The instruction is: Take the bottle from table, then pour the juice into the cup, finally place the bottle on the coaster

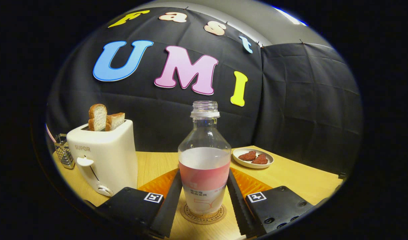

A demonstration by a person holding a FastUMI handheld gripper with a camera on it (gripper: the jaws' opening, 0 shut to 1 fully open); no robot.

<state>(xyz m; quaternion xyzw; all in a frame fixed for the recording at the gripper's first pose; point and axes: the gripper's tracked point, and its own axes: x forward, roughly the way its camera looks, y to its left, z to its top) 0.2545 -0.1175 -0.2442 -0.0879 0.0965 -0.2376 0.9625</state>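
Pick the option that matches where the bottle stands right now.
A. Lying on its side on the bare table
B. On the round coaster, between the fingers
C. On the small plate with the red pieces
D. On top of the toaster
B: the bottle stands upright, uncapped, with its base on the round coaster, and the gripper has one of its fingers along each side of it.

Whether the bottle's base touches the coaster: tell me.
Touching. In the gripper view the bottle stands upright with its base on the round coaster, no gap under it, between the gripper fingers, which flank its sides.
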